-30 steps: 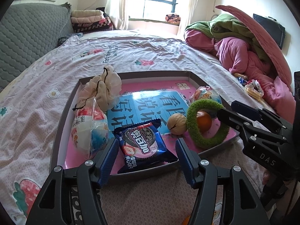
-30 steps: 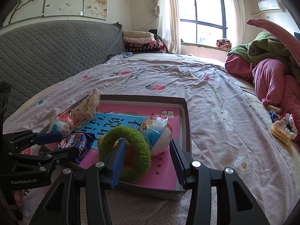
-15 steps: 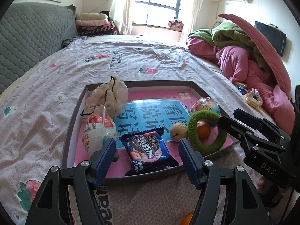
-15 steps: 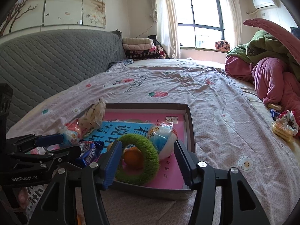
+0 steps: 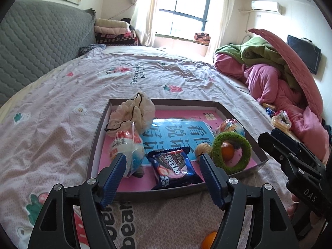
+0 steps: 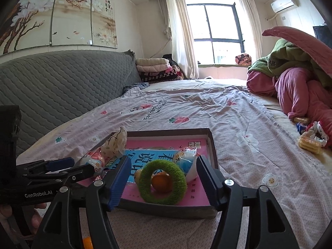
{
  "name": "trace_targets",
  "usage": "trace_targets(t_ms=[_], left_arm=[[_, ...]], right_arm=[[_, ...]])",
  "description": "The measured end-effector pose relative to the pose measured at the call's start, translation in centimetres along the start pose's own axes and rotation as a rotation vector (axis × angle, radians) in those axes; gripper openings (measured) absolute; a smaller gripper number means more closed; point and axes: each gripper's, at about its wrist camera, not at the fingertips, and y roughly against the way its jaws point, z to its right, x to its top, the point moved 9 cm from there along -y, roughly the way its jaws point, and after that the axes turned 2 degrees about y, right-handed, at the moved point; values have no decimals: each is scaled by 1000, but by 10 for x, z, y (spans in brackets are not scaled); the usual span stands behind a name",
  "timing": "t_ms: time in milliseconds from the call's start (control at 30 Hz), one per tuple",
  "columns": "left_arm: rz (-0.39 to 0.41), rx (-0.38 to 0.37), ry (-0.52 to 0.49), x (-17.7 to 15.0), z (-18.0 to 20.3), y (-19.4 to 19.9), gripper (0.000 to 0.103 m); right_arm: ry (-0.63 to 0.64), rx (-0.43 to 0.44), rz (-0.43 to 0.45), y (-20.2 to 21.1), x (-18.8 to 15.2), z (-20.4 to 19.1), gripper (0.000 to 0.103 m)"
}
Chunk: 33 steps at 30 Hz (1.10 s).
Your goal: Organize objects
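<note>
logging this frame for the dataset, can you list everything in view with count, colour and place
tray: 1, dark rim, pink floor, on the bed
cookie packet: 1, dark blue, tray front
green ring: 1, tray right, around an orange
walnut: 1, tan, left of the ring
cloth pouch: 1, cream, tray back left
snack bags: 2, white-blue, tray left and right
bedsheet: 1, pink floral
left gripper: black, blue pads, open, empty
right gripper: same, open, empty
</note>
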Motion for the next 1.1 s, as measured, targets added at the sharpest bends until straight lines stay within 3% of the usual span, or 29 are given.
trace_targets(t_ms=[100, 500, 1100], left_arm=[[22, 25, 2, 0, -3, 6, 75], [49, 67, 0, -10, -9, 23, 77], [89, 164, -31, -35, -15, 50, 78]], right_arm=[[10, -14, 7, 3, 0, -2, 71], [15, -28, 76, 32, 3, -4, 72], [48, -12, 110, 61, -6, -24, 75]])
